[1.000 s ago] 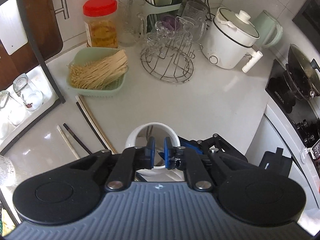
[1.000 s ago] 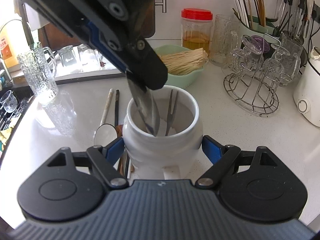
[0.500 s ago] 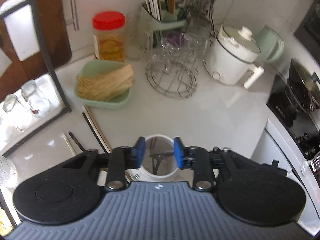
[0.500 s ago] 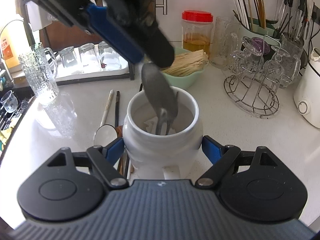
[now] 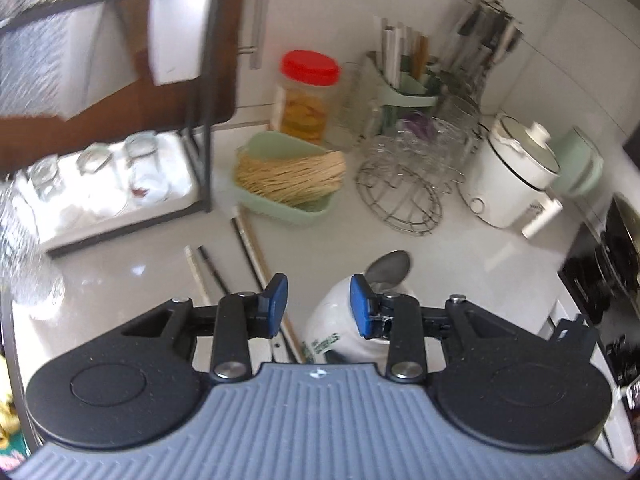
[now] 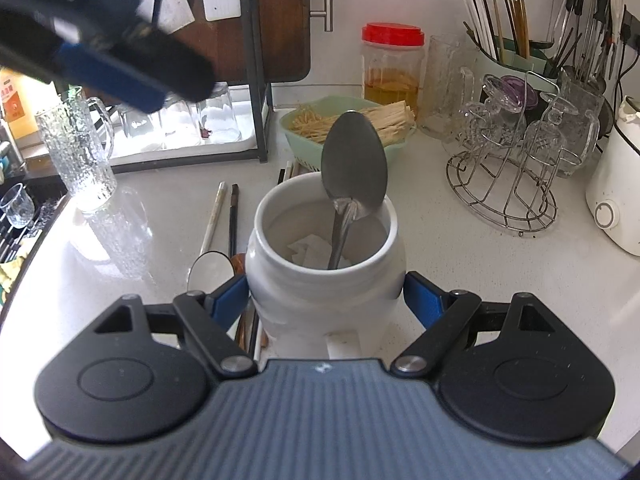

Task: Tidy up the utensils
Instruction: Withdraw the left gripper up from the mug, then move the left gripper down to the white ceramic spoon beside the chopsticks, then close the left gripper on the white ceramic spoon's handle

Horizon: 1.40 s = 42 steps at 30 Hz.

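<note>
My right gripper is shut on a white ceramic jar, one blue pad pressing each side. A steel spoon stands handle-down in the jar, its bowl leaning over the far rim. My left gripper is open with nothing between its pads. It hovers above and left of the jar and the spoon. In the right wrist view it is a blurred shape at top left. Loose chopsticks and another spoon lie on the counter left of the jar.
A green basket of thin sticks sits behind the jar. A wire rack of glasses and a white cooker stand right. A textured glass mug and a black shelf with glasses stand left. A stove borders the right.
My left gripper opened, let the spoon drop into the jar, and pulled away up and to the left. The right gripper and jar stayed still.
</note>
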{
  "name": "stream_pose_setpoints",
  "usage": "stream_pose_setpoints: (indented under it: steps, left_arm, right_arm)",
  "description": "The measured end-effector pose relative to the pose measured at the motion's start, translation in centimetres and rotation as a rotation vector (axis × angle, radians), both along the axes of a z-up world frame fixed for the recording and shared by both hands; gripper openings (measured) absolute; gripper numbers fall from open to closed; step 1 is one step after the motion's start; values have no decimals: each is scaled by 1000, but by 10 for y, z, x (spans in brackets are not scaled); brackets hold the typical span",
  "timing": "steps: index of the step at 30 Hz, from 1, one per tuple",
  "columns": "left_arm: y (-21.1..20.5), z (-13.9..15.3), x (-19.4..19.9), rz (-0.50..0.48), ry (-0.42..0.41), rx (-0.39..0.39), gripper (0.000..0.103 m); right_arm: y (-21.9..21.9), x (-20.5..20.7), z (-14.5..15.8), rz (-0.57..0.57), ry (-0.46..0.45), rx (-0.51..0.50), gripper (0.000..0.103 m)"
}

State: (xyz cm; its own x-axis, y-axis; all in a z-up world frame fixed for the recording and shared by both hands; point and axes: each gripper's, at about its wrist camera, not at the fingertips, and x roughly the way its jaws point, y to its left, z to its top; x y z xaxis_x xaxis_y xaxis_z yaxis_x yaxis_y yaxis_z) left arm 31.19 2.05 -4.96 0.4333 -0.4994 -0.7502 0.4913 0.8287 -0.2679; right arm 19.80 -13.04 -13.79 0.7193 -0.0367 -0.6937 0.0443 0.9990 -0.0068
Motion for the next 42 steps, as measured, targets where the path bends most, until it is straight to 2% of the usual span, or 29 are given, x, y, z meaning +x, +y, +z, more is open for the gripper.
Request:
stream_pose_setpoints:
  steps: [7, 13, 18, 26, 30, 33, 42]
  left_arm:
    - [23, -26, 9, 85, 67, -15, 39]
    - [29, -67, 28, 139, 116, 19, 39]
    - [26, -98, 36, 114, 150, 52, 39]
    - [12, -137, 39, 54, 157, 101, 40]
    - [3, -148, 39, 35, 154, 152, 41]
    - [-1, -150, 38, 23, 138, 149, 49]
    - [-14, -155, 37, 13, 103, 188, 50]
  right_arm:
    - [-1, 5, 2, 18, 37, -1, 87]
    - [-2, 6, 1, 21, 43, 1, 86]
    - [-1, 8, 2, 10, 57, 1, 86]
    - [0, 8, 2, 15, 53, -3, 86]
    - [-1, 10, 3, 21, 65, -7, 87]
    - [-1, 11, 3, 31, 72, -11, 87]
    - [-2, 12, 4, 38, 77, -11, 87]
